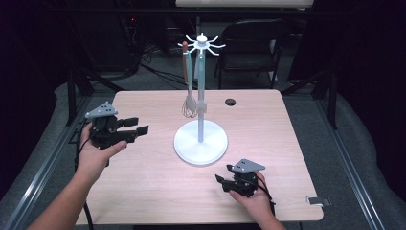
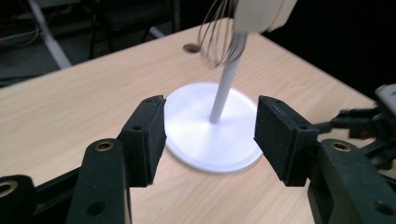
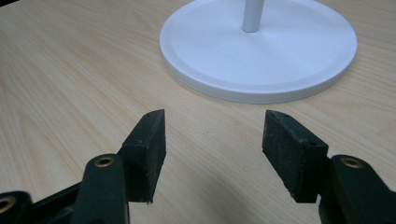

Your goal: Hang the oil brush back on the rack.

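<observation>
Stand (image 1: 200,142) on table (image 1: 143,191) near its middle, whisk (image 1: 188,103) hanging left of its pole; left gripper (image 1: 139,129) well left of base, right gripper (image 1: 219,180) just before it, near front edge.

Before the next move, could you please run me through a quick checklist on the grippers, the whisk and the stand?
1. Left gripper fingers open with nothing between them: ok.
2. Right gripper fingers open and empty, low over the table: ok.
3. Whisk hanging from a hook at the top of the utensil stand: ok.
4. Stand upright, its round base flat on the table: ok.
5. Open table between the left gripper and the stand: ok.
6. Whether the whisk's loop sits firmly on the hook: cannot tell, too small in the high view.
</observation>
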### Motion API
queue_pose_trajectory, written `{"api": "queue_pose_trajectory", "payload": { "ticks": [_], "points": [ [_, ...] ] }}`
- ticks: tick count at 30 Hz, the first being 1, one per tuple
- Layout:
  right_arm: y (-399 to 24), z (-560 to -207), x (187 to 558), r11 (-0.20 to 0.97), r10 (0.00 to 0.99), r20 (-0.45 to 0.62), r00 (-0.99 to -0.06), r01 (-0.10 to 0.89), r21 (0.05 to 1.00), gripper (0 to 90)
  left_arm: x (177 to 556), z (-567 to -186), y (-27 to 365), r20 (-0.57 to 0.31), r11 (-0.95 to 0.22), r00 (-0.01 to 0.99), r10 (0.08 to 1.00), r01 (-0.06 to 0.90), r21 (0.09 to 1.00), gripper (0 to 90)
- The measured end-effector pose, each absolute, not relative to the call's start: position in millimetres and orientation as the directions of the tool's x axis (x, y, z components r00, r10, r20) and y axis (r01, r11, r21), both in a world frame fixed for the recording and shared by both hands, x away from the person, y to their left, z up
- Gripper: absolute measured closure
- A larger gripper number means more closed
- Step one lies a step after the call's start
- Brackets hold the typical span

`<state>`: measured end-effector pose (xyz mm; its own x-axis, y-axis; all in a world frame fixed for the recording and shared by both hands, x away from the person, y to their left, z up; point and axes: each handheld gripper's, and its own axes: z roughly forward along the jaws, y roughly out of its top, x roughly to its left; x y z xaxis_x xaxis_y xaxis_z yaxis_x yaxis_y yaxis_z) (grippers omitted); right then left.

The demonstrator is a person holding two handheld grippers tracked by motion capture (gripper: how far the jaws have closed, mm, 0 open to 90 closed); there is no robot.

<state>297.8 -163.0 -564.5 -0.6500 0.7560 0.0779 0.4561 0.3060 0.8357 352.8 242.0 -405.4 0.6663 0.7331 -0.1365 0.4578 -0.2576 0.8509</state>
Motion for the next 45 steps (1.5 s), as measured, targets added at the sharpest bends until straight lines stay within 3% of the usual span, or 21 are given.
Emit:
{"api": "queue_pose_trajectory", "payload": {
  "ticks": [22,32,45],
  "points": [
    [-175,-560,301,0.310,0.778,0.051,-0.626,0.454,0.835,39.1,318,-534,250,-0.230,-0.178,0.547,0.805,0.592,0.786,42.1],
    [-185,-560,304,0.295,0.800,0.046,-0.599,0.459,0.838,39.2,322,-565,244,-0.162,-0.288,0.580,0.799,0.605,0.742,41.3],
    [-183,-566,305,0.323,0.798,0.025,-0.602,0.464,0.825,39.0,324,-573,236,-0.121,-0.335,0.592,0.797,0.600,0.726,40.0]
  ]
}}
